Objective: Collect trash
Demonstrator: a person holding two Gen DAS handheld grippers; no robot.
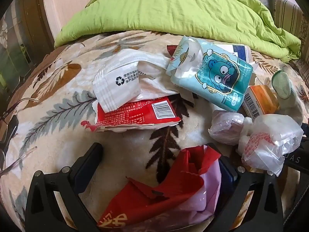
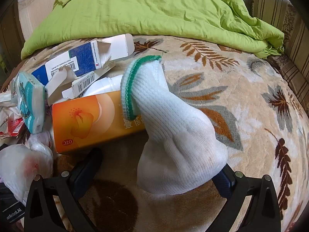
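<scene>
On the leaf-patterned blanket [image 2: 241, 73], right gripper [image 2: 160, 166] spread wide, far finger under a white glove [image 2: 173, 135], cuff pointing up-left onto the orange box [image 2: 87, 119]. Left gripper [image 1: 156, 154] wide too, red wrapper [image 1: 164, 185] between fingers.

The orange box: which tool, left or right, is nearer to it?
Right. The right tool sits just below the orange box, by a white sock. The left tool sits farther off, across the litter.

Crumpled wrappers [image 1: 135, 114], boxes [image 2: 85, 119] on bedspread [image 2: 251, 96]
</scene>
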